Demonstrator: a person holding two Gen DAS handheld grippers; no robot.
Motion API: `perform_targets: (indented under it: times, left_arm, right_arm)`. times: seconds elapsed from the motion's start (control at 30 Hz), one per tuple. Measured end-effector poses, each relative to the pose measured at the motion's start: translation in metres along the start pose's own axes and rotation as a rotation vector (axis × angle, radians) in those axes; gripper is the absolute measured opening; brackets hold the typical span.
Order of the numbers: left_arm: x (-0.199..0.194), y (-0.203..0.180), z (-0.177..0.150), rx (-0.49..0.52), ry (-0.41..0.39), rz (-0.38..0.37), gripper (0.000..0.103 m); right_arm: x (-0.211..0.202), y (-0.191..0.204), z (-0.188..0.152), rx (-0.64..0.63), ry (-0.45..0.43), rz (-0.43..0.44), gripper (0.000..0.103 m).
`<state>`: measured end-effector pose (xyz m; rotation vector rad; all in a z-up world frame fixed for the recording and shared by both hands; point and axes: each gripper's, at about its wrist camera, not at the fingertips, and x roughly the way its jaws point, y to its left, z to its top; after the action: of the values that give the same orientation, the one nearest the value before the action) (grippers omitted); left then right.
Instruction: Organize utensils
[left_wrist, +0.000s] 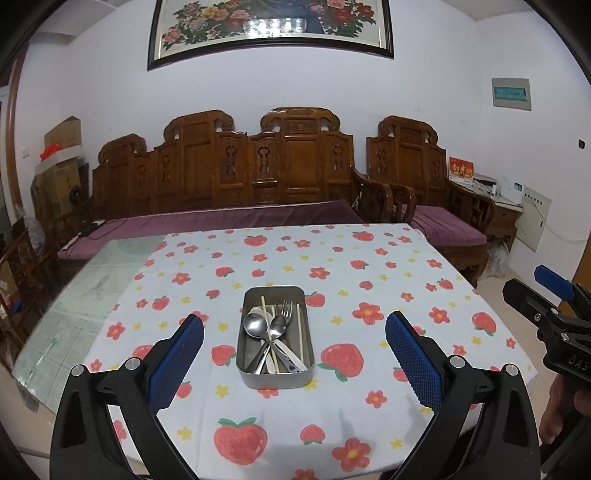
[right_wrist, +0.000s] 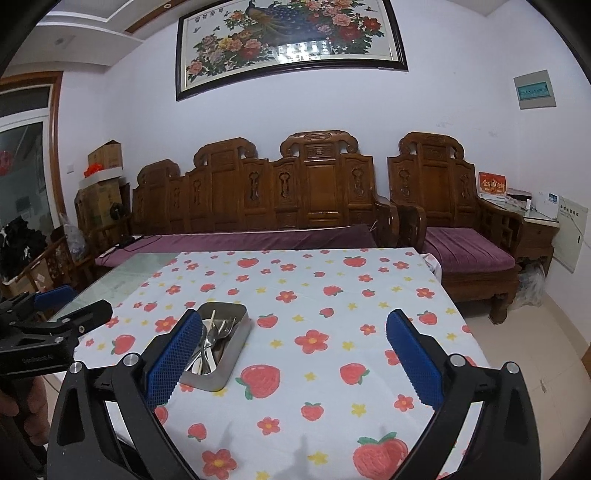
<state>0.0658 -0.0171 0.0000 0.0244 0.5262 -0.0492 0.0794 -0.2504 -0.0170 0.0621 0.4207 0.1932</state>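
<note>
I have the left tongs (left_wrist: 294, 354) spread wide above the near part of the bench (left_wrist: 92, 295), with nothing between the blue ribbed pads (left_wrist: 413, 365). Straight ahead of them, framed in the gap, sits the rectangular stainless-steel tin (left_wrist: 275, 380) on the white cloth printed with red strawberries and flowers (left_wrist: 332, 258). Inside the tin lie two steel spoons (left_wrist: 257, 325) with bowls toward the far end, a steel fork (left_wrist: 286, 309) beside them with tines pointing far, a pale pair of chopsticks (left_wrist: 301, 338) along the right wall, and a white-handled piece crossing under the spoons; the handles overlap in a loose heap toward the near end.

My right tongs (right_wrist: 294, 354) are equally wide and hold nothing. From their camera the tin (right_wrist: 225, 363) is off to the left, partly hidden behind the left pad (right_wrist: 173, 358), so they hover over bare cloth to the tin's right. Each tool shows at the edge of the other's view, apart from the tin.

Beyond the bench stands a carved brown wooden sofa with purple cushions (left_wrist: 229, 177).
</note>
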Motion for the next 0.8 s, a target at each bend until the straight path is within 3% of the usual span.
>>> perform_targets:
  times: [0.8]
  left_arm:
    - [-0.0043,-0.0023,0.0015,0.000,-0.008,0.006,0.095]
  right_arm:
    - [0.0027,0.0022,-0.0063,-0.005,0.006,0.006,0.100]
